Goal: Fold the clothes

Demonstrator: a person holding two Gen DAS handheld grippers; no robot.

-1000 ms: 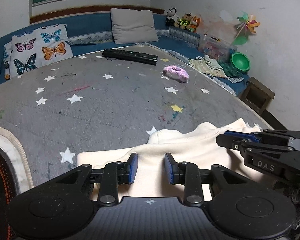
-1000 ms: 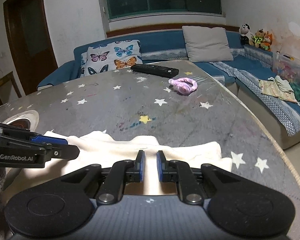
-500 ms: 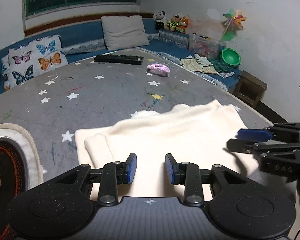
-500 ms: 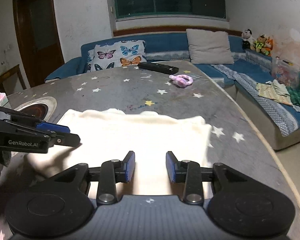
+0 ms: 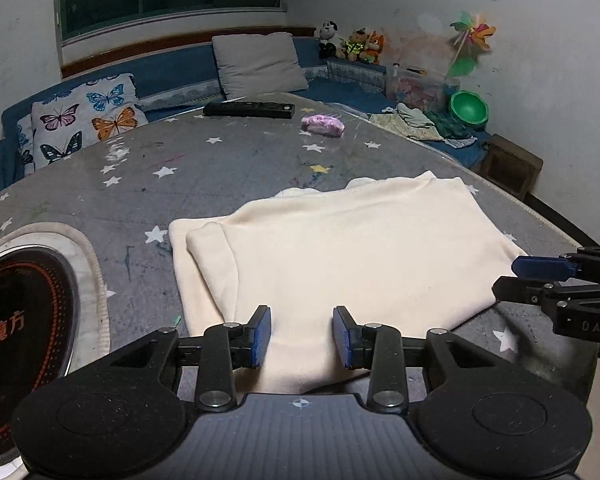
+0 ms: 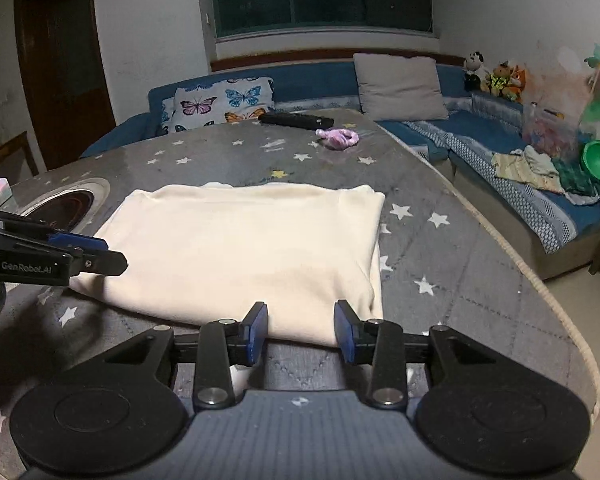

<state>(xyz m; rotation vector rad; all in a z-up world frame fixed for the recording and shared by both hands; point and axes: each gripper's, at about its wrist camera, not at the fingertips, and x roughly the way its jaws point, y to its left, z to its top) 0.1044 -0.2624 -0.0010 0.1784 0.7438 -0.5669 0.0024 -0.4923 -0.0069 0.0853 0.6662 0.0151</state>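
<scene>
Cream garment (image 5: 348,256) lying folded flat on the star-patterned surface (image 5: 220,184), near edge just beyond both tools. Left tool (image 5: 301,338) and right tool (image 6: 301,330) hovering with fingers apart, gripping nothing. Risking a snagged single layer on regrasp, dragging the stacked fold apart or sliding it toward the surface edge.

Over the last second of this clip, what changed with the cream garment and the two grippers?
Both grippers let go and drew back: the right gripper, nearly shut a second ago, and the left gripper now stand open near the folded cream fleece garment, which lies flat. The black remote control and pink fabric scrap stayed put.
</scene>
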